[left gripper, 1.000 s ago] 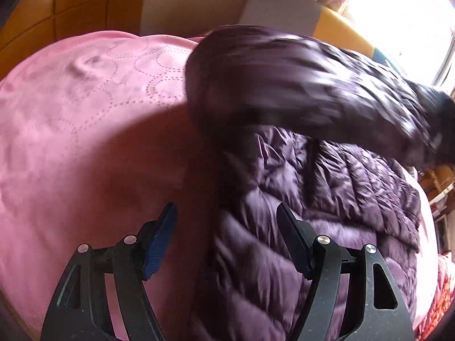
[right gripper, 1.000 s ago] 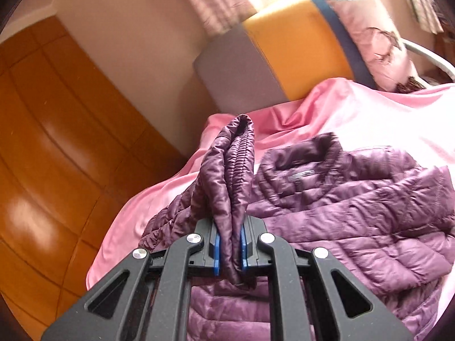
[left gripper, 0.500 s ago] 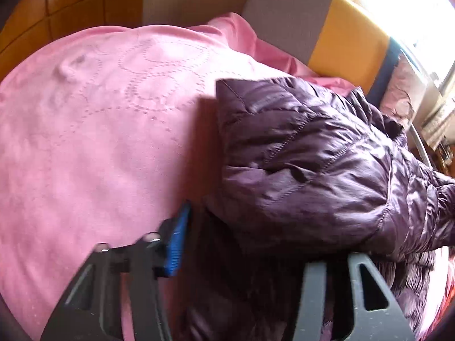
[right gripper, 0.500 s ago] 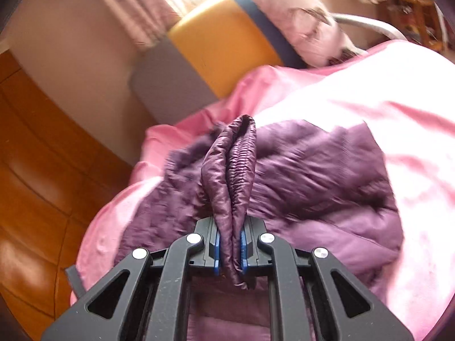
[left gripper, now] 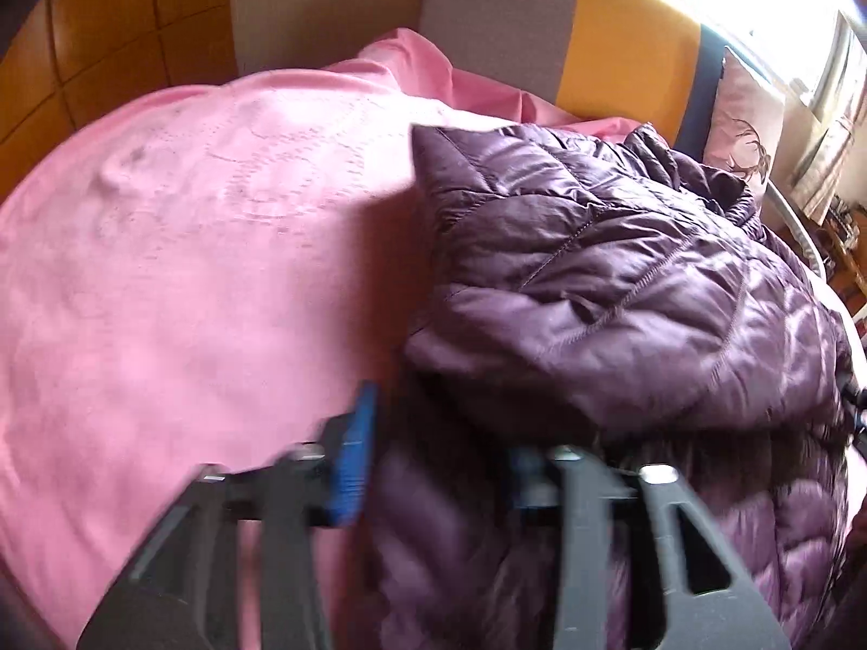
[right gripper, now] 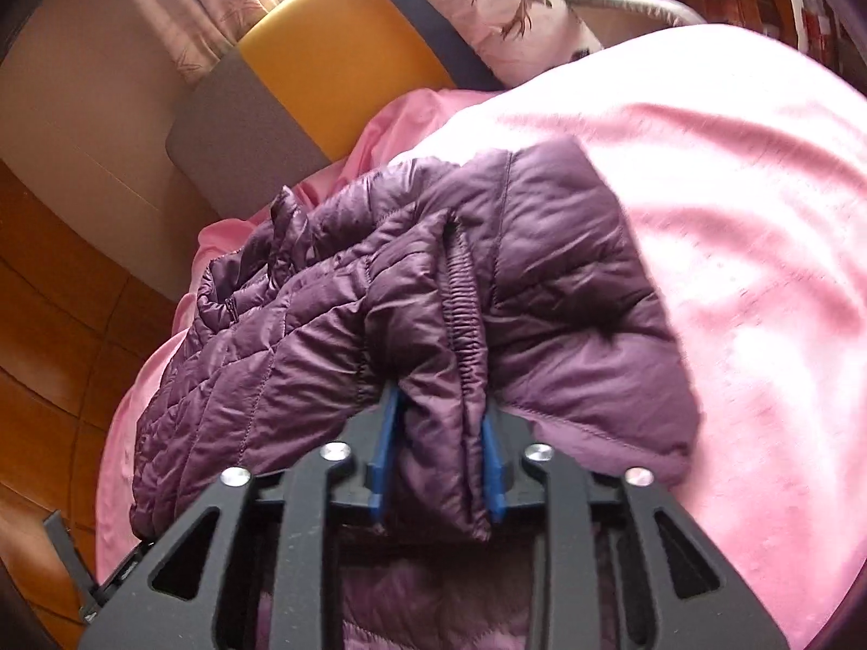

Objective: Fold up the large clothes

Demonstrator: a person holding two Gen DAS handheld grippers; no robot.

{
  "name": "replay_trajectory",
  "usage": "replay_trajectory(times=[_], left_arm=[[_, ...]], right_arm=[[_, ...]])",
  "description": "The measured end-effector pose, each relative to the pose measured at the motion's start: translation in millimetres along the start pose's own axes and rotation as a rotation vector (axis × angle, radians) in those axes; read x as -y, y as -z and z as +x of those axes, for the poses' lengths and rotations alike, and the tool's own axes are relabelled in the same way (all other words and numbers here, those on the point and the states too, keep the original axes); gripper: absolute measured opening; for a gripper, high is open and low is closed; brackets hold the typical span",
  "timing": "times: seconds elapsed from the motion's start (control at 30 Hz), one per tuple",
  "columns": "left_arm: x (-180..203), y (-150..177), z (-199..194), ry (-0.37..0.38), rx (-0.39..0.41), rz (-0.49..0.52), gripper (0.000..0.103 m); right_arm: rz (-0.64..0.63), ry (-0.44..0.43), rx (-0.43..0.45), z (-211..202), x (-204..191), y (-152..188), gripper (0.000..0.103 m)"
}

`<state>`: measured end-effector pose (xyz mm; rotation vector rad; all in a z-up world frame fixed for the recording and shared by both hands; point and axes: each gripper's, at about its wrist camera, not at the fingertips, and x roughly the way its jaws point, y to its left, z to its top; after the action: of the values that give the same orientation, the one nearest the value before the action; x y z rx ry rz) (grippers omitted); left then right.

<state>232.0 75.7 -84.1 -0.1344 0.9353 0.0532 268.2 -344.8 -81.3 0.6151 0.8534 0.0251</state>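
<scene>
A purple quilted jacket (left gripper: pixel 596 281) lies on a pink bedspread (left gripper: pixel 189 271), with one sleeve folded across its body. In the left wrist view my left gripper (left gripper: pixel 439 471) straddles the jacket's near edge. Its jaws are opening, with dark fabric loose between the blue pads (left gripper: pixel 352 466). In the right wrist view the jacket (right gripper: pixel 303 336) fills the middle. My right gripper (right gripper: pixel 438 460) has the sleeve's elastic cuff (right gripper: pixel 463 325) between its pads (right gripper: pixel 382 455). These jaws are opening too, and the cuff rests slack on the jacket.
A grey and yellow padded headboard (right gripper: pixel 336 65) stands behind the bed, with a pink pillow (right gripper: pixel 504 5) leaning on it. Wooden wall panels (left gripper: pixel 108 27) rise to the left. Bare pink bedspread (right gripper: pixel 731 216) stretches to the right of the jacket.
My right gripper carried the pinched cuff down onto the jacket and its pads have parted. The sleeve now lies across the body. My left jaws narrowed, then spread again.
</scene>
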Motion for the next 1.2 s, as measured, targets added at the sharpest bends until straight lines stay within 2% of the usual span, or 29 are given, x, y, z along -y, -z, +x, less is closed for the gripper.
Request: replay_trajectory(times=[0.07,0.13,0.17,0.2,0.27,0.3,0.4,0.47,0.53,0.63,0.7,0.8,0.9,0.97,1.07,1.2], left_arm=[[-10.0,5.5,-19.3,-0.008,0.052,0.004,0.073],[-16.5,6.4,-35.7,0.006,0.093,-0.002,0.073],[-17.4,4.1,-44.2,0.019,0.129,-0.013,0.073],[-16.3,1.2,-48.8,0.032,0.152,-0.018,0.073],[-5.4,-11.5,-56.5,0.074,0.198,-0.014,0.073],[1.9,-16.9,-57.3,0.092,0.208,-0.008,0.077],[33.2,-30.3,-50.2,0.155,0.216,0.049,0.081],[54.0,-32.8,-30.6,0.142,0.161,0.115,0.081],[62.4,-27.0,-3.3,0.124,0.066,0.148,0.081],[56.5,-12.1,20.6,0.14,0.014,0.132,0.082],[52.6,-10.0,25.1,0.154,0.012,0.112,0.082],[58.9,-10.6,27.5,0.124,0.001,0.13,0.082],[59.0,-16.3,14.4,0.12,0.002,0.114,0.082],[60.6,-22.4,-5.6,0.129,0.07,0.121,0.082],[67.0,-35.6,-20.8,0.129,0.146,0.148,0.082],[83.6,-57.0,-6.6,0.123,0.146,0.151,0.082]], right_arm=[[-0.042,0.036,0.059,-19.0,-9.4,0.2,0.051],[-0.094,0.027,0.104,-34.7,-21.9,0.4,0.054],[-0.123,0.016,0.118,-40.0,-31.3,1.5,0.061],[-0.149,0.008,0.123,-41.3,-40.2,2.5,0.068],[-0.209,0.0,0.121,-38.1,-62.2,6.6,0.074],[-0.239,-0.005,0.111,-32.4,-74.3,9.4,0.081],[-0.311,0.005,0.073,-9.3,-102.9,19.3,0.093],[-0.361,0.051,0.041,11.8,-116.6,25.5,0.094],[-0.396,0.132,0.021,31.2,-116.0,32.2,0.099],[-0.386,0.129,0.006,43.3,-104.6,38.8,0.1],[-0.412,0.137,0.001,53.3,-98.7,41.6,0.101],[-0.413,0.151,-0.027,65.2,-93.3,40.6,0.101],[-0.416,0.155,-0.039,64.9,-94.8,35.1,0.101],[-0.402,0.139,-0.038,53.4,-97.2,32.3,0.101],[-0.377,0.081,0.014,36.1,-101.7,25.4,0.101],[-0.369,0.078,0.036,39.9,-112.8,10.8,0.101]])
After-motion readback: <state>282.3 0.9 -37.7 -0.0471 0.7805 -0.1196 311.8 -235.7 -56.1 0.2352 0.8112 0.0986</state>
